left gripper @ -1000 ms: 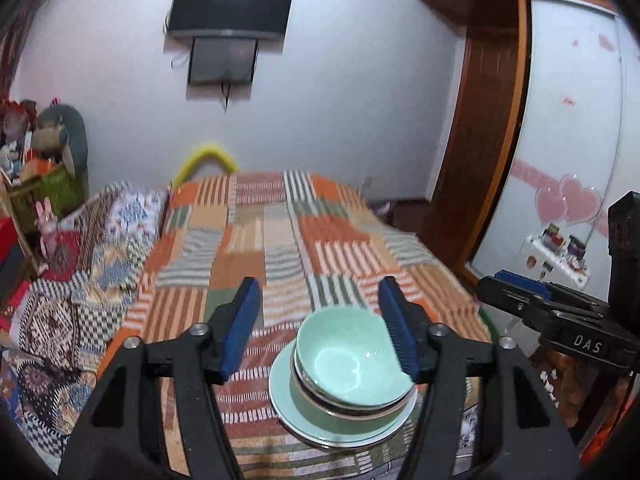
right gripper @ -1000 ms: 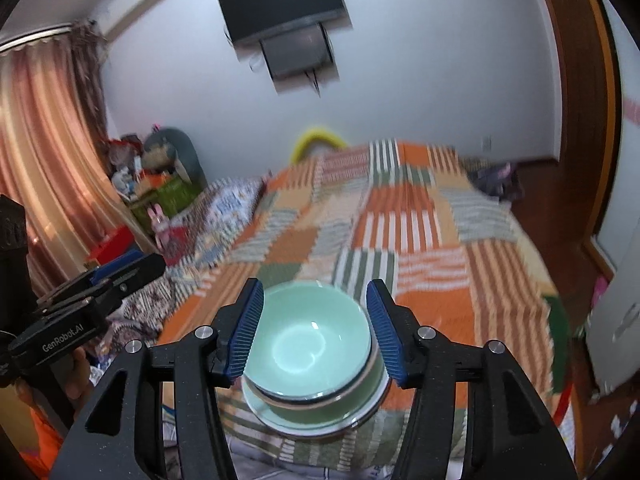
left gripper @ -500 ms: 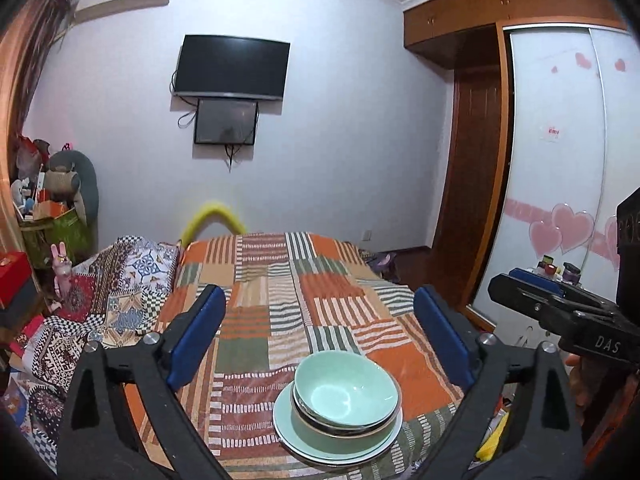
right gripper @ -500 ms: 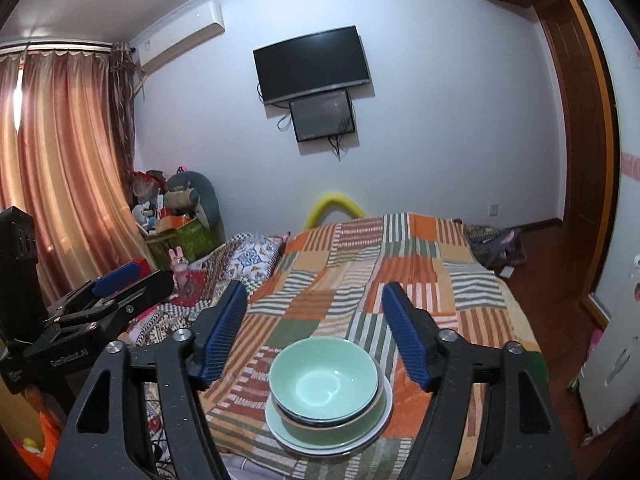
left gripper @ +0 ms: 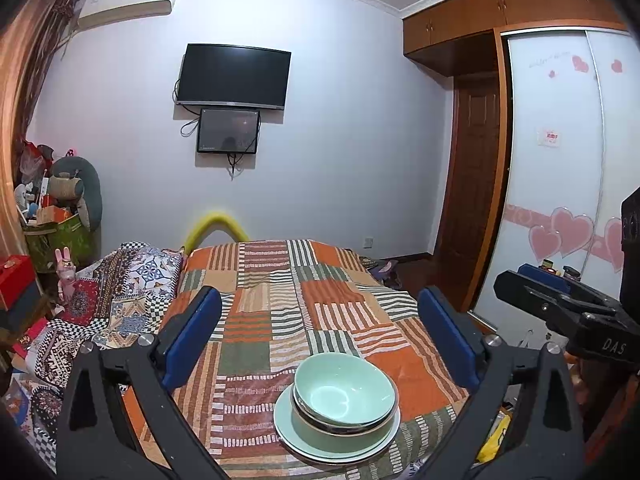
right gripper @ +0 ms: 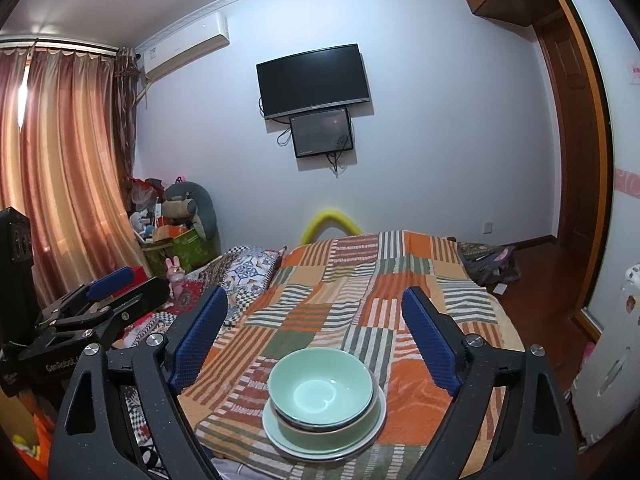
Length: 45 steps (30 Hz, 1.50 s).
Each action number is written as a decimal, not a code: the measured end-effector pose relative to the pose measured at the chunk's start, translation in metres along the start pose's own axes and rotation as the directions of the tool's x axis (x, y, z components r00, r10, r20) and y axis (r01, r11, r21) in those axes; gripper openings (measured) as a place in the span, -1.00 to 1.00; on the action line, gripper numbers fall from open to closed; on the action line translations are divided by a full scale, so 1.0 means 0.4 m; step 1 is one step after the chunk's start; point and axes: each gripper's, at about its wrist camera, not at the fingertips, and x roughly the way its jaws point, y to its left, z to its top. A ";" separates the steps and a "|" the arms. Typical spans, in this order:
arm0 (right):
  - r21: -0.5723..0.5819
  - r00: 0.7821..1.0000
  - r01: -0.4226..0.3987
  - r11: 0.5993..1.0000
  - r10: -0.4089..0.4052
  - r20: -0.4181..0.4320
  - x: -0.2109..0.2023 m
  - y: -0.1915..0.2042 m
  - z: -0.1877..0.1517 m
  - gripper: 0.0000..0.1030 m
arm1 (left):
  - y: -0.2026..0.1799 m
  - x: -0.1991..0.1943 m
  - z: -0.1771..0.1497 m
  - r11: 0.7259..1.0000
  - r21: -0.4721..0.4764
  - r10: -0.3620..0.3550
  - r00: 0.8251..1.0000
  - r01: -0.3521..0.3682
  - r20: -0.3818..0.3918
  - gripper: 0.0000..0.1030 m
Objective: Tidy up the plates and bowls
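Observation:
A pale green bowl (left gripper: 346, 392) (right gripper: 320, 384) sits nested in another bowl on a pale green plate (left gripper: 304, 440) (right gripper: 280, 436), near the front edge of the bed. My left gripper (left gripper: 320, 300) hangs above and behind the stack. Its jaws are opening wide and nothing is between the blue pads (left gripper: 192, 336). My right gripper (right gripper: 316, 300) hovers over the same stack, its jaws also opening and empty. Each gripper shows at the edge of the other's view: the right gripper (left gripper: 516, 278) and the left gripper (right gripper: 136, 286).
A striped patchwork blanket (left gripper: 280, 300) covers the bed. Patterned cushions (left gripper: 120, 292) lie along its left side, with a green box of toys (right gripper: 176, 244) beyond them. A white wardrobe (left gripper: 560, 180) and a wooden door (left gripper: 472, 200) stand to the right. A TV (left gripper: 234, 76) hangs on the far wall.
Both grippers drew back and up from the top bowl, which their jaws flanked a second ago. Both pairs of jaws spread wide. The stack stayed in place on the bed.

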 end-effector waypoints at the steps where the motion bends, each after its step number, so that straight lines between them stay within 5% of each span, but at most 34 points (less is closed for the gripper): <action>1: 0.001 1.000 0.000 1.000 0.000 0.001 0.000 0.000 -0.001 0.74 | -0.002 0.001 -0.001 1.000 0.002 0.004 1.000 -0.004 0.001 0.94; 45: -0.019 1.000 0.017 1.000 -0.017 0.014 -0.019 0.006 -0.008 0.99 | -0.003 0.005 -0.018 1.000 -0.003 -0.018 1.000 0.018 -0.014 0.99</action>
